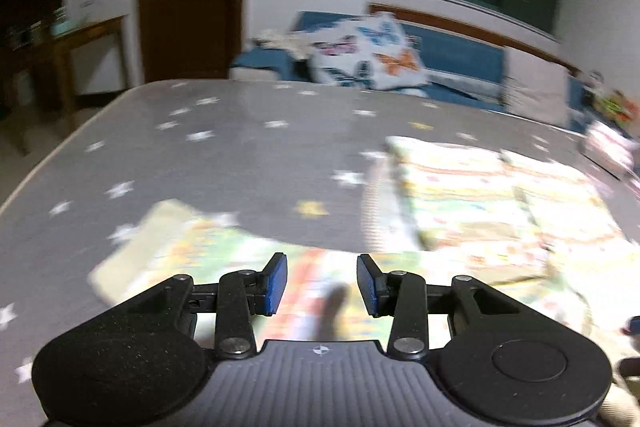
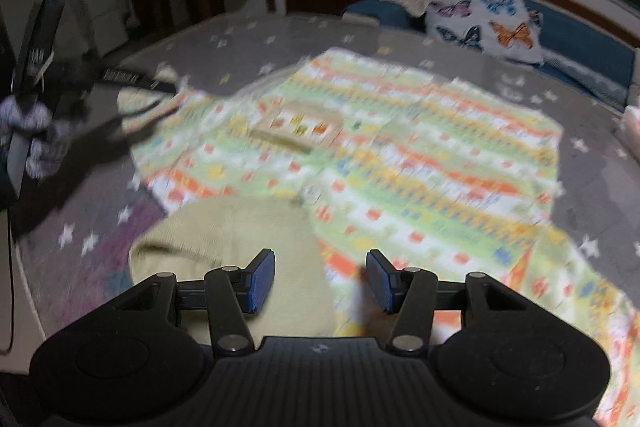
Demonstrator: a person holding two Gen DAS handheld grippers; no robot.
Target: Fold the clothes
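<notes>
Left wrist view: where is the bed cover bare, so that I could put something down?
Bare: the grey star-print cover left of and beyond the patterned garment, up to the butterfly pillow. Crowded: the near and right side, where the garment lies spread.

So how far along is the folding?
Barely begun, by the look of it. The patterned garment lies spread on the starry bed cover, though one part in the left view seems doubled over. Both claws, left and right, are open and hold nothing. Nearly all the folding remains.
</notes>
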